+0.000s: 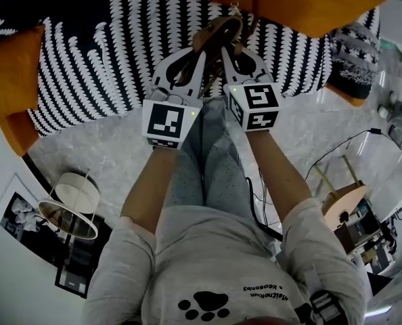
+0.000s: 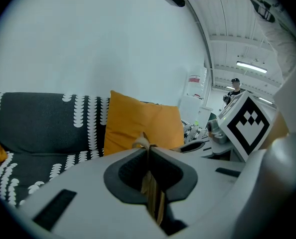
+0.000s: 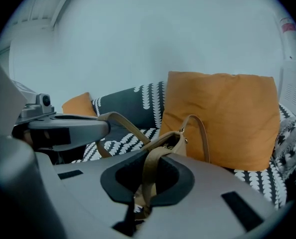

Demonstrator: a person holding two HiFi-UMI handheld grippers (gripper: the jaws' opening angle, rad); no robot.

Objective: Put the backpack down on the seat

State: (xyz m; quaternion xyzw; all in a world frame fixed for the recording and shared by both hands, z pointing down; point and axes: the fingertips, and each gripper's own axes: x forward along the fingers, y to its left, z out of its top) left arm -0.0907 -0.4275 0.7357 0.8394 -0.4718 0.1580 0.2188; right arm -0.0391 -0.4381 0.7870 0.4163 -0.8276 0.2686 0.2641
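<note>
The tan backpack (image 1: 218, 31) hangs by its straps just over the black-and-white patterned sofa seat (image 1: 106, 59). My left gripper (image 1: 202, 51) is shut on a tan strap (image 2: 153, 195), which runs down between its closed jaws. Beside it, my right gripper (image 1: 225, 51) is shut on the other strap (image 3: 149, 176). In the right gripper view the bag's top edge (image 3: 170, 141) and a thin strap loop show just past the jaws, in front of an orange cushion (image 3: 222, 118). The bag's body is mostly hidden below the grippers.
Orange cushions lie on the sofa at the back right (image 1: 309, 2) and at the left end (image 1: 11, 73). A floor lamp (image 1: 69, 205) stands at the left, with cables (image 1: 336, 147) and a wooden stand (image 1: 343, 198) on the floor at the right. A person (image 2: 233, 88) stands far off.
</note>
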